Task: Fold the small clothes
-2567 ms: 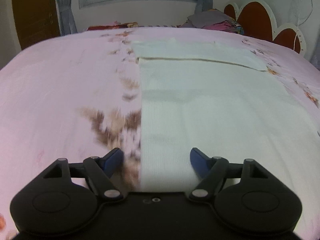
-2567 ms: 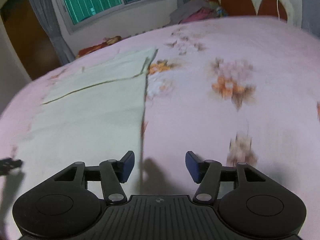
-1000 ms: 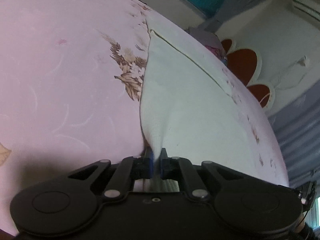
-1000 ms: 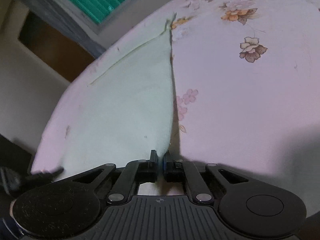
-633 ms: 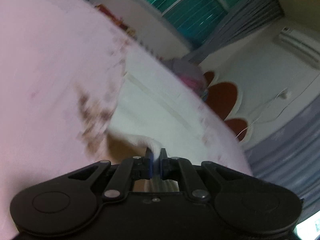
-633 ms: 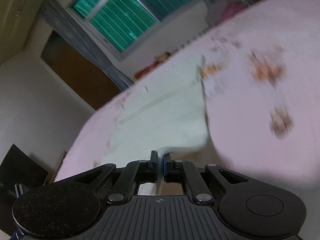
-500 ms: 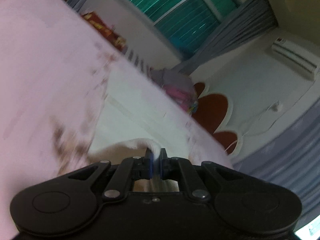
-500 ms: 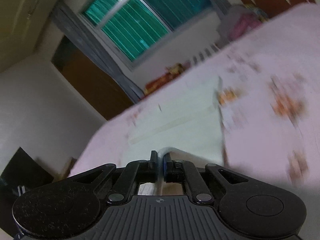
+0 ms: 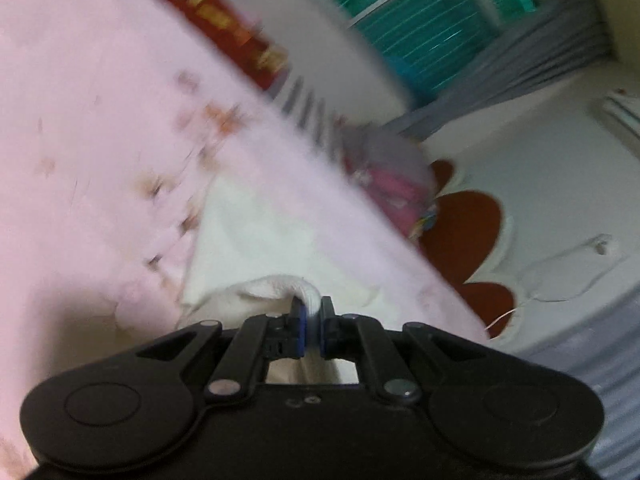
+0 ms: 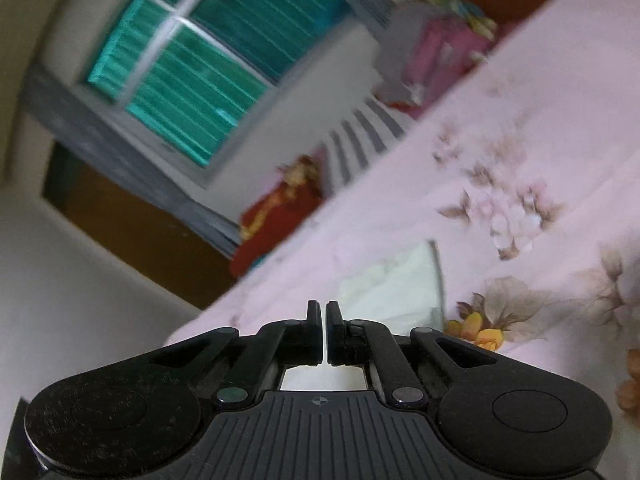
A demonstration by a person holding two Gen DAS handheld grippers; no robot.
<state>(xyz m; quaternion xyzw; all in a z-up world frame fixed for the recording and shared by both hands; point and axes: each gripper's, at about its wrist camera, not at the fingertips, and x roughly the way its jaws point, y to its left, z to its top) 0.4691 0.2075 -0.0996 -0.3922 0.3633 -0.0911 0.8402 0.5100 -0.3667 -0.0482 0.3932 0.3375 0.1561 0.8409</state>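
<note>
Cloth [image 9: 256,240] was flat on the bed [image 9: 100,120] when I started; I had pinched its two near corners and by this moment had carried them up and forward toward the far edge. My left gripper [image 9: 311,330] was clamped on a white bunched corner, the fabric curling over from between the jaws back down to the rest lying on the sheet. That put the fold about halfway over, I judged, with the laying-down and release to come.

My right gripper [image 10: 322,332] had its jaws nearly together, a pale sliver between them. I took that for the cloth's other corner, though motion blur left me unsure. From the right wrist only a small patch of cloth [image 10: 396,284] showed beyond the fingers. The far hem and the lifted span between the grippers were out of sight.
</note>
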